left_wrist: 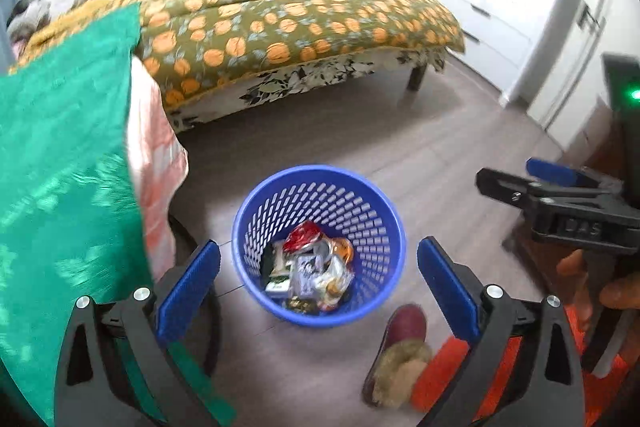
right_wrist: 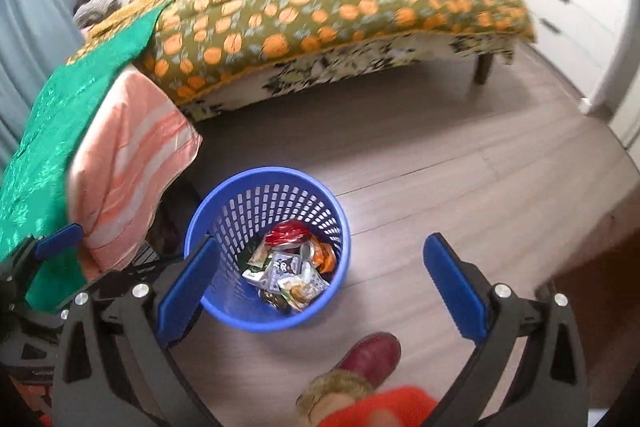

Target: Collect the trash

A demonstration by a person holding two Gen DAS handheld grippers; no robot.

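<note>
A blue perforated bin (left_wrist: pixel 256 211) stands on the wood floor and holds several wrappers and a can (left_wrist: pixel 312 267). It also shows in the right wrist view (right_wrist: pixel 224 211) with the trash (right_wrist: pixel 288 263) inside. My left gripper (left_wrist: pixel 318 287) is open and empty, held above the bin. My right gripper (right_wrist: pixel 320 279) is open and empty, above the bin's right side. The right gripper also shows at the right edge of the left wrist view (left_wrist: pixel 532 183). The left gripper's blue pad shows at the left of the right wrist view (right_wrist: pixel 58 239).
A bed with an orange-patterned quilt (left_wrist: pixel 300 23) stands behind the bin. Green cloth (left_wrist: pixel 60 167) and peach striped cloth (right_wrist: pixel 128 155) hang at the left. A red slipper (right_wrist: pixel 372 351) is on the floor just in front of the bin. White drawers (left_wrist: pixel 492 27) line the right wall.
</note>
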